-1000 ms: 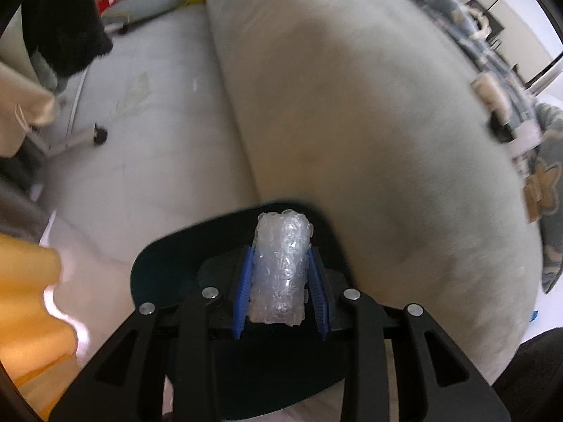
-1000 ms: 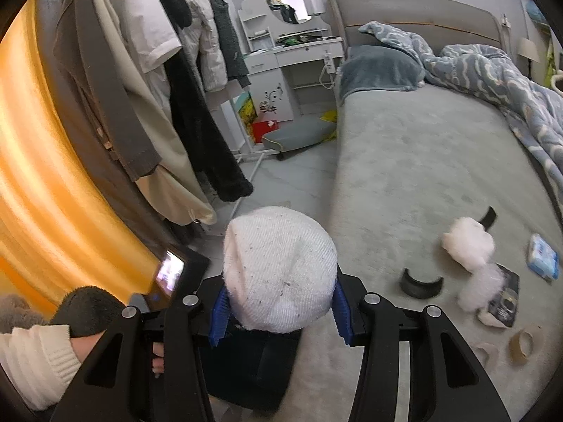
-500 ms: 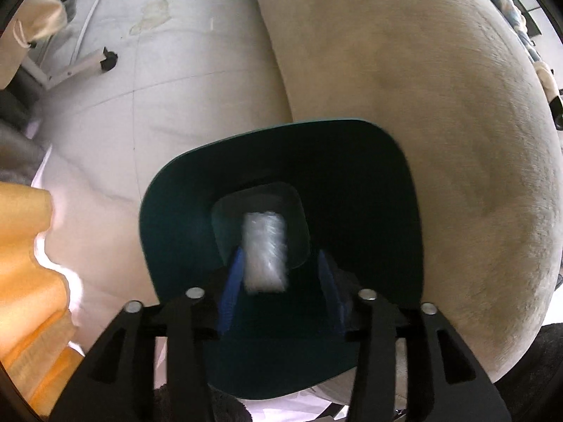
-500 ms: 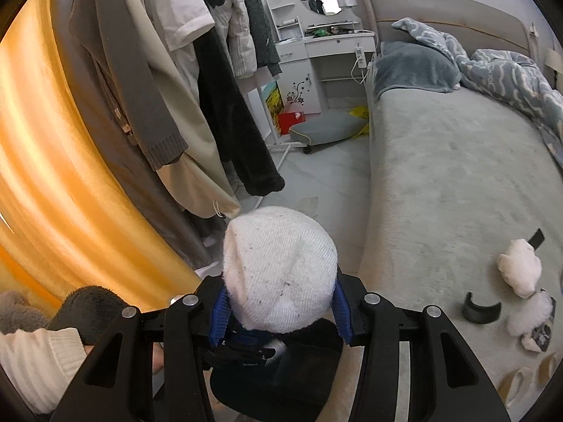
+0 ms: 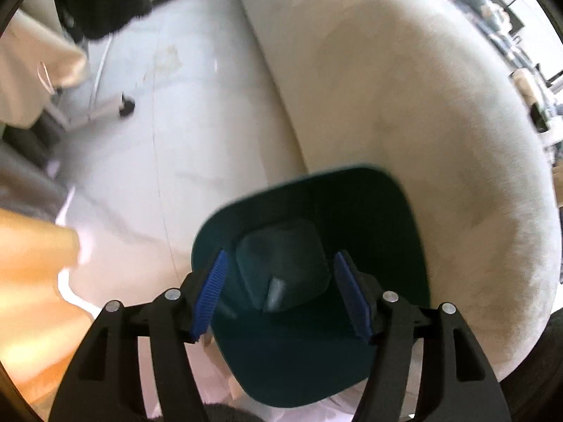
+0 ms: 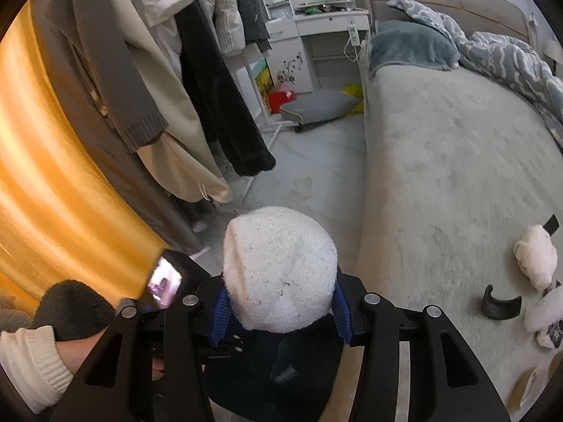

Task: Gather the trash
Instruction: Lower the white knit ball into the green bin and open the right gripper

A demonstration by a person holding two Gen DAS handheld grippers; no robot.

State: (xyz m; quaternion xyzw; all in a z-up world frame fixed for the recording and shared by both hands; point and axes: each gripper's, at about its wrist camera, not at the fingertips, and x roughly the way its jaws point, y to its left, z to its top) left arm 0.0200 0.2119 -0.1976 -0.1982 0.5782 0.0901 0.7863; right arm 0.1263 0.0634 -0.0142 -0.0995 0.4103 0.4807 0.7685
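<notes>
Beside the bed [image 6: 440, 161], on the near floor, a dark bin [image 5: 316, 256] sits under the spread, empty left gripper [image 5: 286, 295], while the right gripper [image 6: 278, 307] pinches a white cloth wad [image 6: 279, 267] that likely needs releasing over it next.

The bin [image 5: 352, 211] mouth gapes under the left gripper [image 5: 281, 295], its jaws spread with nothing between them; only a small roll [image 5: 278, 295] lies at the bin's bottom. The bed [image 5: 404, 105] edge presses against the bin's far side, so that flank is shut. Bare floor [image 5: 183, 133] left of the bin gives room out to a rack wheel [image 5: 126, 105]. From the right wrist, hanging coats [image 6: 211, 105] and a curtain [image 6: 45, 176] wall off the bin's left.
</notes>
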